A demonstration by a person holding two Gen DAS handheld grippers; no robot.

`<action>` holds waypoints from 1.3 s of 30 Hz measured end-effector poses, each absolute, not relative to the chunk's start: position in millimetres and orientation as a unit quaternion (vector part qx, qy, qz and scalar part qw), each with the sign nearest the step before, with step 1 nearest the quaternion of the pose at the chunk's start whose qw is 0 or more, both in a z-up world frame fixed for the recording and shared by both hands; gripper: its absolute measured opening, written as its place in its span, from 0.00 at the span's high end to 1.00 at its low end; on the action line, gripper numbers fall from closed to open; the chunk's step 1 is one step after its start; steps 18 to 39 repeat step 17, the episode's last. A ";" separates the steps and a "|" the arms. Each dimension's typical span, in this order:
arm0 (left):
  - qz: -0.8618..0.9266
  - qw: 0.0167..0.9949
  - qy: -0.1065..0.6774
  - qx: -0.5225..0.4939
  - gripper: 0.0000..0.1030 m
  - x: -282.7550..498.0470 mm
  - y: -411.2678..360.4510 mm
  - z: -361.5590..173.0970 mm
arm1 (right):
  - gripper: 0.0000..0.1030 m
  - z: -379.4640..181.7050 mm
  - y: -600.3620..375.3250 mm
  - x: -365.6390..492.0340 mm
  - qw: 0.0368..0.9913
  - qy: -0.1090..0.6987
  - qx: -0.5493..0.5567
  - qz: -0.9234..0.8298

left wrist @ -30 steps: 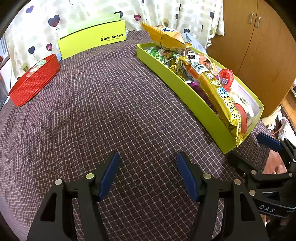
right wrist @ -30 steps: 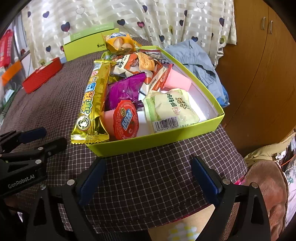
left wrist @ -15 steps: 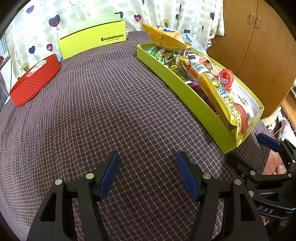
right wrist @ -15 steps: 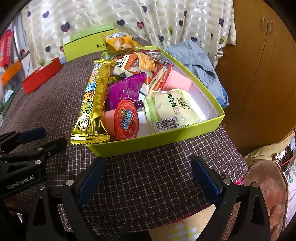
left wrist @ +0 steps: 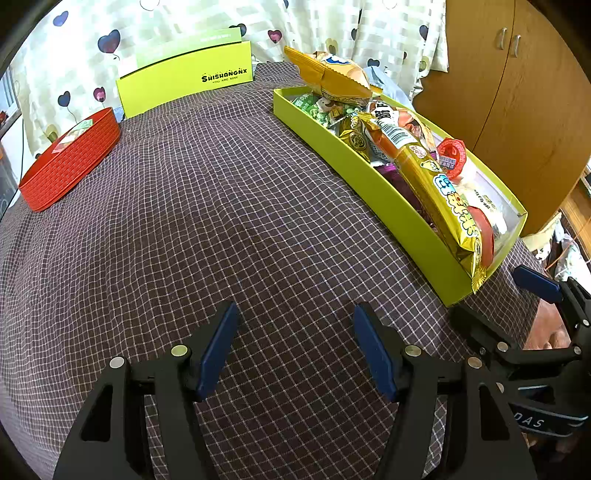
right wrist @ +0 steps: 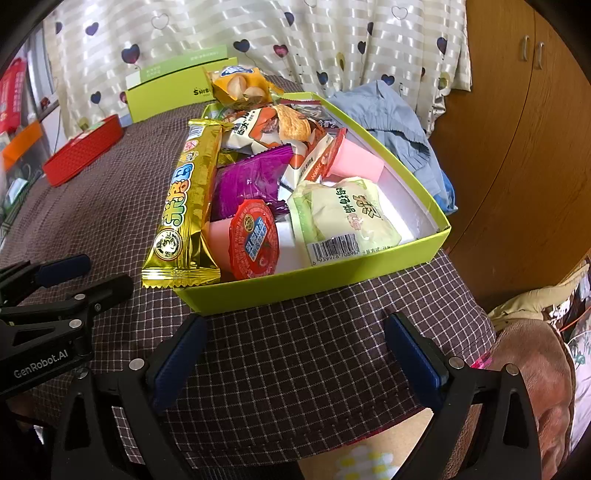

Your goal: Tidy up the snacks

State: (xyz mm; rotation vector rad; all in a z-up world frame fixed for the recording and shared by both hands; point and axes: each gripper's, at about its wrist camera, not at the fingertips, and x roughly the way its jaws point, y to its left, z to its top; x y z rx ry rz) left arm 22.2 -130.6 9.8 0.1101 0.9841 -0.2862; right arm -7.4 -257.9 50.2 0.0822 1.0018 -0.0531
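Scanning from the left, the red basket (left wrist: 70, 155) sits at the far edge of the checked cloth (left wrist: 221, 221) that covers the counter, with a small packet resting in it, and just past it the lime-green lid (left wrist: 184, 83) stands on edge against the heart-print curtain (left wrist: 92, 33). The left gripper (left wrist: 291, 343) hovers low over bare cloth, its blue-padded fingers (left wrist: 218, 347) spread apart and empty. To the right lies the lime-green box (right wrist: 314, 280), heaped with snacks: a long gold bar (right wrist: 188, 206) lies along its left wall with its crimped end overhanging the near corner, a red-lidded jelly cup (right wrist: 253, 238) and a pale green packet (right wrist: 343, 218) sit at the near end, a purple packet (right wrist: 247, 177) and a pink cup (right wrist: 354, 162) lie behind them, and a yellow bag (right wrist: 240, 86) perches on top at the far end. The right gripper (right wrist: 295, 354) is held just short of the box's near wall, fingers wide and holding nothing. This scene fits either snacks gathered already or a pile awaiting sorting. Any pick would best go for a top, loose item, closing across its narrow width; the gold bar looks slippery and likely to swing if taken by one end.
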 end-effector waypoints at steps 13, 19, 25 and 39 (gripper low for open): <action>-0.137 0.870 0.470 0.053 0.36 22.3 -130.6 9.7 | 0.04 49.8 -257.3 -7.9 0.876 0.480 0.039 -0.026; -0.137 0.870 0.470 0.052 0.36 22.4 -130.5 9.9 | 0.04 49.7 -257.3 -7.7 0.876 0.480 0.039 -0.026; -0.137 0.870 0.470 0.052 0.36 22.4 -130.5 9.9 | 0.04 49.7 -257.3 -7.7 0.876 0.480 0.039 -0.026; -0.137 0.870 0.470 0.052 0.36 22.4 -130.5 9.9 | 0.04 49.7 -257.3 -7.7 0.876 0.480 0.039 -0.026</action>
